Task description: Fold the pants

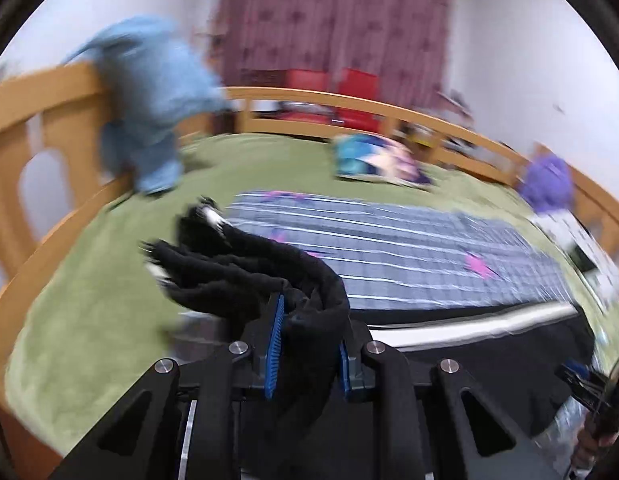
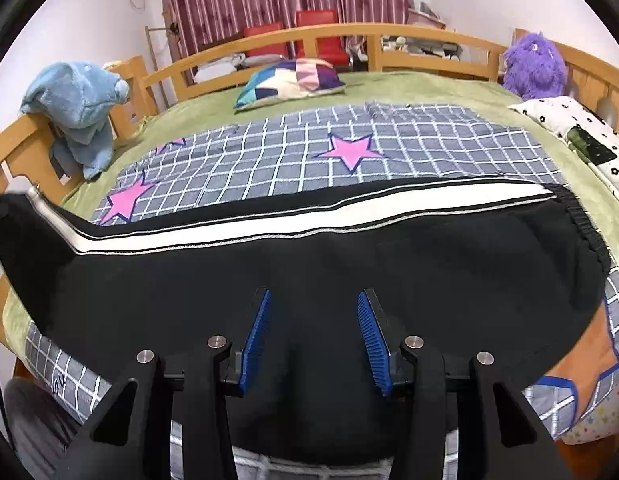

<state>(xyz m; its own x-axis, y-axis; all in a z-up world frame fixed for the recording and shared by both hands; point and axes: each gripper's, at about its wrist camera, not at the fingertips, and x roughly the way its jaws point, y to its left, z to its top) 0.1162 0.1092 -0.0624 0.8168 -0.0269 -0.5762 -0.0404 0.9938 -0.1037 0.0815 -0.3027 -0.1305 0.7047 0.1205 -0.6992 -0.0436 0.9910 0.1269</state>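
Note:
Black pants (image 2: pixel 309 256) with a white side stripe lie lengthwise across the grey checked sheet (image 2: pixel 293 148), waistband at the right. The leg end is lifted at the far left of the right wrist view. My left gripper (image 1: pixel 309 312) is shut on the bunched black leg end (image 1: pixel 237 268) and holds it above the bed; this view is motion-blurred. My right gripper (image 2: pixel 313 300) is open just above the pants' middle, with nothing between its blue pads (image 2: pixel 257 332).
A green blanket (image 2: pixel 389 84) covers the bed inside a wooden rail (image 2: pixel 333 34). A blue plush (image 2: pixel 79 112) hangs on the left rail, a purple plush (image 2: pixel 535 66) sits at the right. A patchwork pillow (image 2: pixel 293 80) and a white flowered pillow (image 2: pixel 581 128) lie on the bed.

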